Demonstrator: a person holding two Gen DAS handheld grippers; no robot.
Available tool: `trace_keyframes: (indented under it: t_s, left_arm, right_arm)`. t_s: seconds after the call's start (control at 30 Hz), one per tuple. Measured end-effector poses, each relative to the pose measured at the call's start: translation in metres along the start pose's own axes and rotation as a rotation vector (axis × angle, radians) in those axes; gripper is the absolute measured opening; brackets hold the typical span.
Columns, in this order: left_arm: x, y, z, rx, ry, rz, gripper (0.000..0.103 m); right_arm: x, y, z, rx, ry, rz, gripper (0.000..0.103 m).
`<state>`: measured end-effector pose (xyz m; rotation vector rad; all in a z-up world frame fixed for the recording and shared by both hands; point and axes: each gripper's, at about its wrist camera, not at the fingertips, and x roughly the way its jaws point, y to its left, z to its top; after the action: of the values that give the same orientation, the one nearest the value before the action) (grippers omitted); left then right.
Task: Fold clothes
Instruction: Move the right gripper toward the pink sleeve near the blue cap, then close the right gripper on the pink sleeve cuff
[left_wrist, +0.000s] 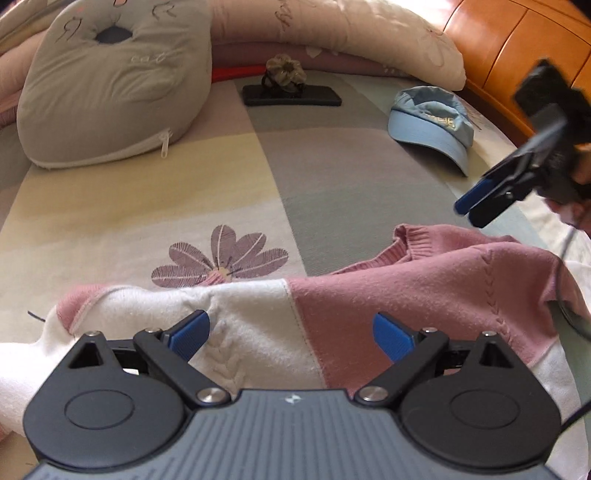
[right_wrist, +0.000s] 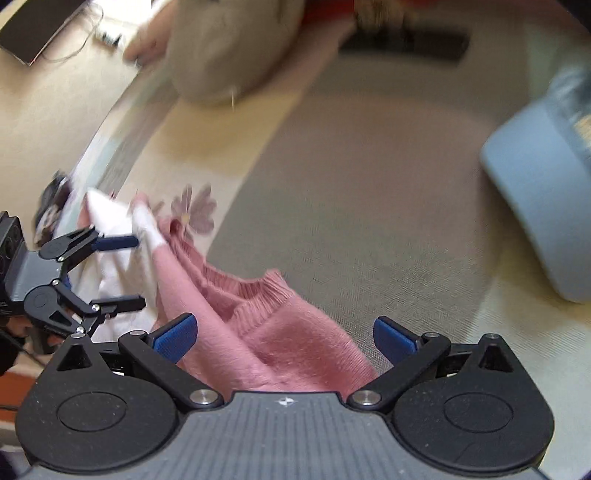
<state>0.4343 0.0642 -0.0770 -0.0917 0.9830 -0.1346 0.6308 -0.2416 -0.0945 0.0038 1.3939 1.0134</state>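
A pink and white knitted sweater (left_wrist: 424, 288) lies crumpled on the bed sheet (left_wrist: 332, 177), its ribbed collar (left_wrist: 413, 236) turned toward the far side. My left gripper (left_wrist: 291, 332) is open just over the white part, with nothing between its fingers. My right gripper (left_wrist: 471, 214) hangs in the air above the collar on the right. In the blurred right wrist view my right gripper (right_wrist: 286, 338) is wide open over the pink collar area of the sweater (right_wrist: 258, 317). The left gripper (right_wrist: 129, 273) shows open at the white end.
A light blue cap (left_wrist: 432, 122) lies at the far right of the bed. At the far left is a grey cat pillow (left_wrist: 107, 85). A flat black object (left_wrist: 291, 96) with a fabric flower on it lies at the back. A long pillow (left_wrist: 351, 33) and a wooden headboard (left_wrist: 517, 44) stand behind.
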Motion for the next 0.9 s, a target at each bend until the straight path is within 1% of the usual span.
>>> trace_keyframes:
  t_s: [0.07, 0.17, 0.23, 0.3, 0.43, 0.53, 0.6, 0.63, 0.7, 0.77, 0.83, 0.87, 0.9]
  left_arm:
    - [0.001, 0.003, 0.0, -0.004, 0.011, -0.021, 0.095]
    - [0.001, 0.007, 0.002, -0.013, 0.022, -0.054, 0.095]
    - [0.001, 0.009, 0.005, -0.024, 0.024, -0.071, 0.095]
    - [0.003, 0.012, 0.011, -0.047, 0.022, -0.084, 0.095]
    - [0.006, 0.01, 0.021, -0.05, -0.006, -0.09, 0.095]
    - [0.012, 0.009, 0.03, -0.059, -0.03, -0.096, 0.095]
    - [0.017, 0.01, 0.035, -0.081, -0.023, -0.103, 0.095]
    - [0.017, 0.01, 0.037, -0.082, -0.026, -0.103, 0.095]
    - [0.015, 0.008, 0.038, -0.069, -0.039, -0.1, 0.095]
    - [0.011, 0.006, 0.038, -0.039, -0.057, -0.096, 0.095]
    - [0.011, 0.005, 0.037, -0.035, -0.053, -0.1, 0.095]
    - [0.012, 0.005, 0.036, -0.038, -0.047, -0.102, 0.095]
    - [0.013, 0.004, 0.036, -0.041, -0.042, -0.105, 0.095]
  right_arm:
    - [0.014, -0.019, 0.009, 0.04, 0.095, 0.061, 0.103]
    - [0.019, -0.031, 0.016, 0.03, 0.174, 0.164, 0.103]
    - [0.021, -0.044, 0.021, 0.08, 0.225, 0.245, 0.103]
    - [0.024, -0.056, 0.024, 0.141, 0.25, 0.32, 0.103]
    - [0.036, -0.057, 0.032, 0.174, 0.297, 0.424, 0.103]
    - [0.052, -0.048, 0.041, 0.16, 0.319, 0.478, 0.103]
    - [0.054, -0.043, 0.043, 0.144, 0.339, 0.484, 0.103]
    - [0.052, -0.043, 0.041, 0.135, 0.348, 0.484, 0.103]
    - [0.046, -0.048, 0.028, 0.132, 0.394, 0.488, 0.102]
    - [0.037, -0.058, 0.011, 0.141, 0.391, 0.498, 0.096]
    - [0.032, -0.071, 0.003, 0.213, 0.331, 0.507, 0.082]
    - [0.03, -0.078, -0.001, 0.249, 0.301, 0.512, 0.079]
    - [0.031, -0.083, -0.001, 0.286, 0.287, 0.522, 0.071]
